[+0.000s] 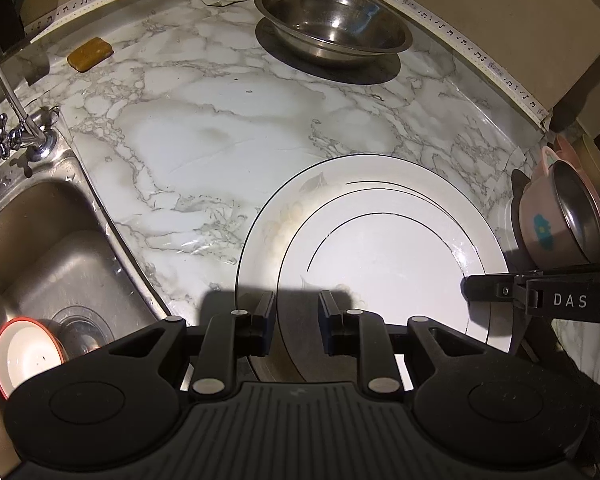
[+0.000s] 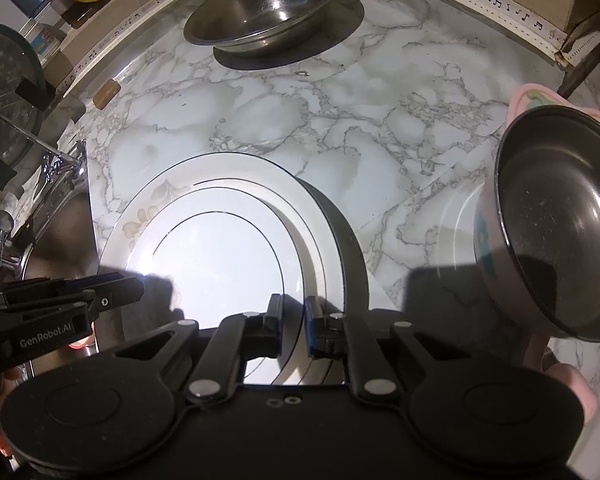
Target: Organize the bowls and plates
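A: Where does the white plate (image 1: 380, 248) sit?

B: Flat on the marble table (image 1: 204, 152), near its front edge. It is really a stack: a smaller plate rests on a larger one, both with thin dark rim lines.

A: State of the left claw (image 1: 296, 320)?

B: Fingers parted with a narrow gap, poised over the near rim of the plate. Whether the pads touch the rim cannot be told.

A: And the right claw (image 2: 294, 324)?

B: Also released, a slim gap between the fingers, the plate's right rim showing through that gap. No visible grip.

A: Other dishes?

B: A steel bowl (image 1: 332, 20) sits at the back of the table on a dark round mat. A pink bowl with steel lining (image 2: 556, 240) stands tilted at the right, just beside the plate. A red-rimmed dish (image 1: 24, 352) lies in the sink (image 1: 52, 248).
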### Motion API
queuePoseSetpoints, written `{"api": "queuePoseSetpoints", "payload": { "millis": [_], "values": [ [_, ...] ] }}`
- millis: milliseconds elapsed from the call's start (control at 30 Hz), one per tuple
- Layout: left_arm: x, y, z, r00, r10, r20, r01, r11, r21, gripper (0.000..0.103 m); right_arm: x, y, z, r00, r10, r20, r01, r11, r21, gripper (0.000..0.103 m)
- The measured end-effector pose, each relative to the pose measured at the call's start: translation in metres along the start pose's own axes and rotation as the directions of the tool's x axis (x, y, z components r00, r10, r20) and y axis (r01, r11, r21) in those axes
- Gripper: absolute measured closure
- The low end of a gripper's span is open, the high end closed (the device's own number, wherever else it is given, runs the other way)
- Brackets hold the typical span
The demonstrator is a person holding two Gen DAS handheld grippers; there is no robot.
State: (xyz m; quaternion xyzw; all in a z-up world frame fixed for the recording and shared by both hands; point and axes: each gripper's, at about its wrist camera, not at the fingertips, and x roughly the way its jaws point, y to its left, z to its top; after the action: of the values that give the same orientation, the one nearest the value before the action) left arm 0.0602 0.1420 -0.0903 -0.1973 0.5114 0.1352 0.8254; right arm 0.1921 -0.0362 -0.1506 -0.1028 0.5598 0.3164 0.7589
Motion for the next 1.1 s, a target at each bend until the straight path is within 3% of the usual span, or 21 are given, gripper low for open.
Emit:
{"api": "queuePoseSetpoints", "payload": {
  "millis": [233,467,900,1000,1033,1100],
  "values": [
    [0.0,-0.001,0.0,1.0,0.001,0.004,-0.001,1.0,0.007,0.081,-0.006,0.004,-0.001,0.999,-0.025,0.019,0.026,0.999,-0.042,0.083],
    [-0.008,-0.003,0.001,1.0,0.005,0.023,-0.006,1.0,0.022,0.081,-0.022,0.007,-0.005,0.999,0.004,0.048,-0.001,0.998,-0.063,0.079],
    [-0.046,-0.033,0.008,0.989,-0.049,0.141,0.028,0.989,0.142,0.079,-0.062,0.017,-0.018,0.987,0.025,0.161,-0.006,0.994,-0.112,0.066],
    [-0.052,-0.042,0.008,0.984,-0.064,0.164,0.037,0.986,0.164,0.057,-0.07,0.017,-0.021,0.982,0.027,0.187,-0.006,0.994,-0.113,0.066],
    [-0.054,-0.045,0.008,0.982,-0.067,0.177,0.036,0.985,0.17,0.041,-0.074,0.017,-0.022,0.98,0.027,0.195,-0.004,0.993,-0.114,0.064],
    [-0.059,-0.05,0.007,0.974,-0.079,0.211,0.039,0.982,0.186,0.036,-0.079,0.016,-0.024,0.977,0.024,0.21,0.001,0.993,-0.115,0.062]
  ]
}}
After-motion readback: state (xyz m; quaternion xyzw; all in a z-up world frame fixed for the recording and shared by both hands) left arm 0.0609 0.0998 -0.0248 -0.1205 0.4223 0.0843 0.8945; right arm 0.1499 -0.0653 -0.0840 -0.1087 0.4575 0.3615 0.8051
